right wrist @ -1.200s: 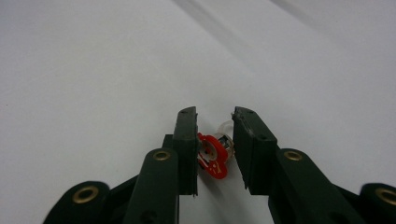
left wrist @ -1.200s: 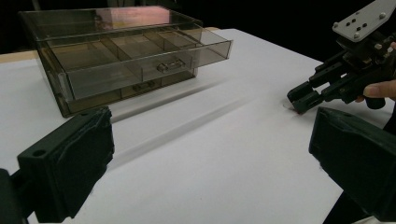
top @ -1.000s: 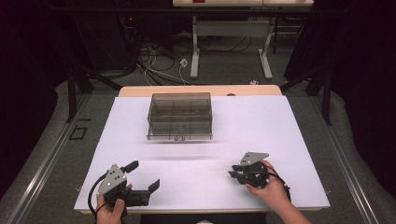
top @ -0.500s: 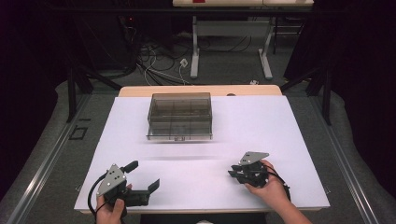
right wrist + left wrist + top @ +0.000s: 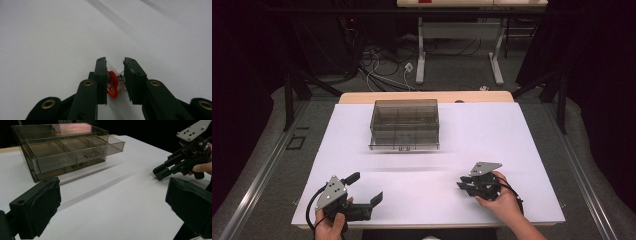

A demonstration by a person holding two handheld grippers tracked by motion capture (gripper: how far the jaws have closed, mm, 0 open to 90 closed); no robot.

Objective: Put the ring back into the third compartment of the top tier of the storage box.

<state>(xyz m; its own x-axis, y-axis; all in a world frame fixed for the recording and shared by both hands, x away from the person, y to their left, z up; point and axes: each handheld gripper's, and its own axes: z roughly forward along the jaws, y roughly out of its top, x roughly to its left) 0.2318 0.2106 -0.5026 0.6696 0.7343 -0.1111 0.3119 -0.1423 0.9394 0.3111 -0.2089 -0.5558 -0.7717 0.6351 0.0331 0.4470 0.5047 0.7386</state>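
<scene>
Little has moved since the earlier frames: the right tool has only edged along the near worktop, and the left tool has stayed put. Drawer box, top drawer pulled out, sits well apart toward the far edge, with bare worktop between. Left tool: jaws wide, empty. Right tool, tip at the surface: jaws narrowly parted around a small red-and-metal piece; whether it is gripped I cannot tell.
</scene>
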